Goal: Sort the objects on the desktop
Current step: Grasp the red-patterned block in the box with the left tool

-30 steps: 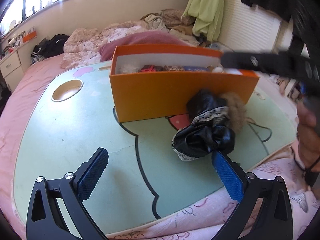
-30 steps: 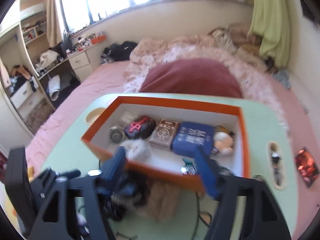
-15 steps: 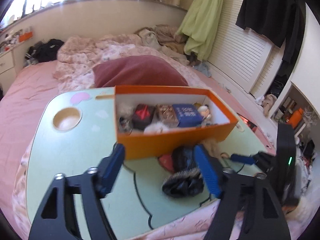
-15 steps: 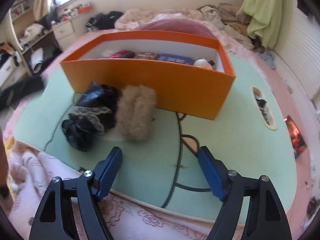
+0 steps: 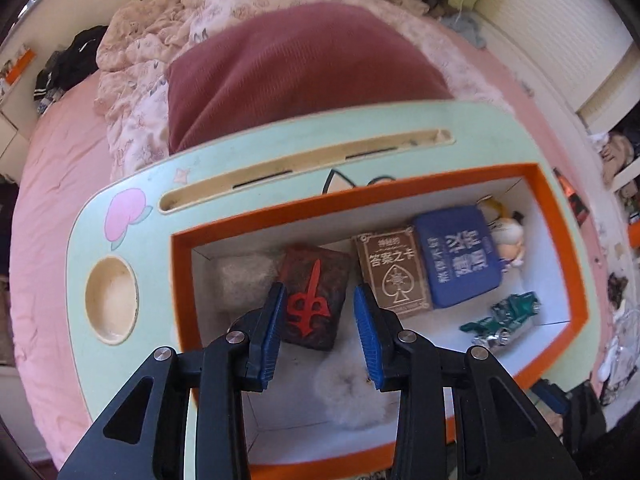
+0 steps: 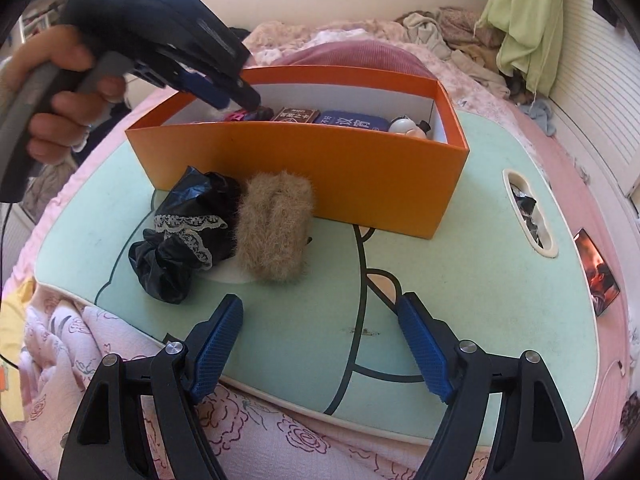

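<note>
Your left gripper (image 5: 318,320) hangs over the orange box (image 5: 576,272), jaws just narrowing and apparently empty above the dark tile with a red character (image 5: 314,296). Beside it lie the brown card deck (image 5: 394,268), blue pouch (image 5: 460,256), a small figure (image 5: 508,236) and white fluff (image 5: 352,388), already sorted. Your right gripper (image 6: 320,344) stands released and empty over the counter (image 6: 480,272), where the black scrunchie (image 6: 180,236) and tan furry scrunchie (image 6: 276,228) still wait against the box.
</note>
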Available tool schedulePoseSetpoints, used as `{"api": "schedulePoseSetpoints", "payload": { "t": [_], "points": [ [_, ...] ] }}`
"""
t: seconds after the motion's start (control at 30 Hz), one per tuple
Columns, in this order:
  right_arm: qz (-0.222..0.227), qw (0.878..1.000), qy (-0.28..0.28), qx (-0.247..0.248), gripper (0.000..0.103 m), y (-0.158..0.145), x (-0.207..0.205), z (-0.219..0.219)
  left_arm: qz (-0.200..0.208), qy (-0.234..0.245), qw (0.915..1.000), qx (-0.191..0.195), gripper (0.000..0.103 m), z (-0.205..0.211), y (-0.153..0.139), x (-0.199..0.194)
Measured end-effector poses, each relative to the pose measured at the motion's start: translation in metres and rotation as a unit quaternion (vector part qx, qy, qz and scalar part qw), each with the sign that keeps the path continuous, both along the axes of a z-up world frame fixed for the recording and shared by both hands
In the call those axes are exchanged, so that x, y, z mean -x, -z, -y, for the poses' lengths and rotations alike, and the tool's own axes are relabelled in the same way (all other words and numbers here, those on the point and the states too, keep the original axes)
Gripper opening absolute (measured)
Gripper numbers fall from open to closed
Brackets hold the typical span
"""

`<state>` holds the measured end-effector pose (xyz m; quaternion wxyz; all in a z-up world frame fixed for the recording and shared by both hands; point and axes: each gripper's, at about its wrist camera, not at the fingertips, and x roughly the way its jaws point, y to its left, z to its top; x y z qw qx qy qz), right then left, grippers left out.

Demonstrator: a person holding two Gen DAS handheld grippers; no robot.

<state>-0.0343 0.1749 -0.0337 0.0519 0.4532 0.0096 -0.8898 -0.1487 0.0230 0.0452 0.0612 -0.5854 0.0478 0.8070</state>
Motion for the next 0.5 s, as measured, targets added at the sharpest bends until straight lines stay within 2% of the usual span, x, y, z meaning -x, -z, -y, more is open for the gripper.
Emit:
{"api": "schedulePoseSetpoints", "payload": {
  "t": [0.03,0.17,0.33,0.43,0.5],
  "points": [
    [0.000,1.000,0.000,0.000,0.080,0.000,0.000,0.000,0.000,0.000,0.9999,0.015,0.038,-0.002,0.002,0.000],
    [0.000,1.000,0.000,0.001,0.081,0.000,0.001,0.001,0.019,-0.006,0.9993,0.031,0.042,0.000,0.014,0.008],
    [-0.001,1.000,0.000,0.001,0.082,-0.001,0.002,0.003,-0.003,0.038,0.9913,0.126,0.043,-0.022,0.025,0.001],
    [0.000,1.000,0.000,0.000,0.082,-0.001,0.002,0.003,-0.009,0.043,0.9915,0.122,0.043,-0.021,0.024,-0.001],
    [-0.001,1.000,0.001,0.001,0.082,-0.001,0.002,0.003,-0.014,0.050,0.9932,0.104,0.043,-0.016,0.019,-0.003]
  ]
}}
